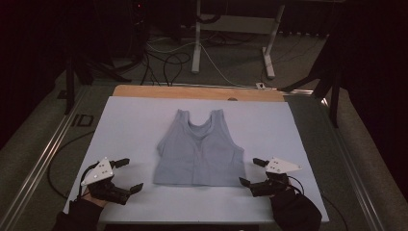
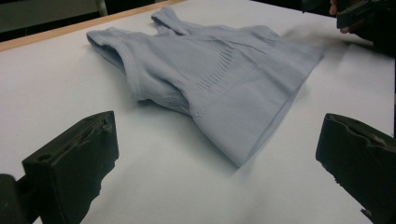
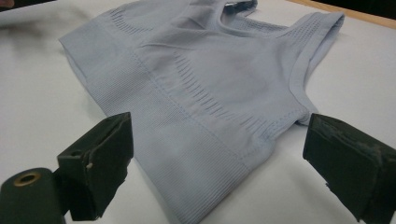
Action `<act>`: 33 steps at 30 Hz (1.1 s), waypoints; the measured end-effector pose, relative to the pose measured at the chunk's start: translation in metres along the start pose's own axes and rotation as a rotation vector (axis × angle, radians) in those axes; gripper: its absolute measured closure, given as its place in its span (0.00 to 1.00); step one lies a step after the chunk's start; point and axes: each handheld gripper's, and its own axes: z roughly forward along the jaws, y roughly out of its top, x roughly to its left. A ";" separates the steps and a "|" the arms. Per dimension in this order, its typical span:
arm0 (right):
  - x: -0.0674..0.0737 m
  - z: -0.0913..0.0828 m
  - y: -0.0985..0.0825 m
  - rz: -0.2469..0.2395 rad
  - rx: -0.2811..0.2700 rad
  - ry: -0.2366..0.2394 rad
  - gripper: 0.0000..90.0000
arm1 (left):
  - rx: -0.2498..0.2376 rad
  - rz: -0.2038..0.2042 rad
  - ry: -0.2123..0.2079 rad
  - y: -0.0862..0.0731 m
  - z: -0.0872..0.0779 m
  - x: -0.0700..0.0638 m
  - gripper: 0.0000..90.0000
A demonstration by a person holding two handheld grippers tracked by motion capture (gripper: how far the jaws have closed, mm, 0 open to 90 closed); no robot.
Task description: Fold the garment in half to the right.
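A pale blue ribbed crop top (image 1: pixel 199 150) lies flat on the white table cover (image 1: pixel 130 125), straps toward the far side and hem toward me. My left gripper (image 1: pixel 129 173) rests open on the cover just left of the hem's left corner. My right gripper (image 1: pixel 253 171) is open beside the hem's right corner. In the left gripper view the top (image 2: pixel 224 79) spreads ahead of the wide-apart jaws, its hem corner nearest. In the right gripper view the top (image 3: pixel 205 79) lies close between and beyond the open jaws. Nothing is held.
The white cover sits on a wooden table whose bare edge (image 1: pixel 197 92) shows at the far side. Beyond it are white desk legs (image 1: pixel 196 43) and cables (image 1: pixel 168 62) on a dark floor. Metal rails (image 1: pixel 43 154) run along the left.
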 end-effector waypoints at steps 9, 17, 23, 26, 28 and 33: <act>0.001 0.003 -0.001 -0.013 0.026 0.013 0.10 | 0.011 0.009 -0.014 0.000 0.001 -0.001 0.00; 0.003 0.005 0.000 -0.023 0.023 0.016 0.10 | 0.007 0.011 -0.022 0.001 0.001 -0.001 0.00; 0.003 0.005 0.000 -0.017 0.022 0.019 0.10 | 0.002 0.004 -0.026 0.002 0.001 -0.001 0.00; 0.003 0.004 0.001 -0.015 0.019 0.020 0.10 | 0.004 0.007 -0.034 0.003 0.001 -0.002 0.00; 0.004 0.004 0.002 -0.017 0.018 0.019 0.10 | 0.005 0.009 -0.036 0.004 0.001 -0.003 0.00; 0.004 0.002 0.007 -0.012 0.025 0.032 0.10 | 0.015 0.021 -0.057 0.007 0.001 -0.005 0.00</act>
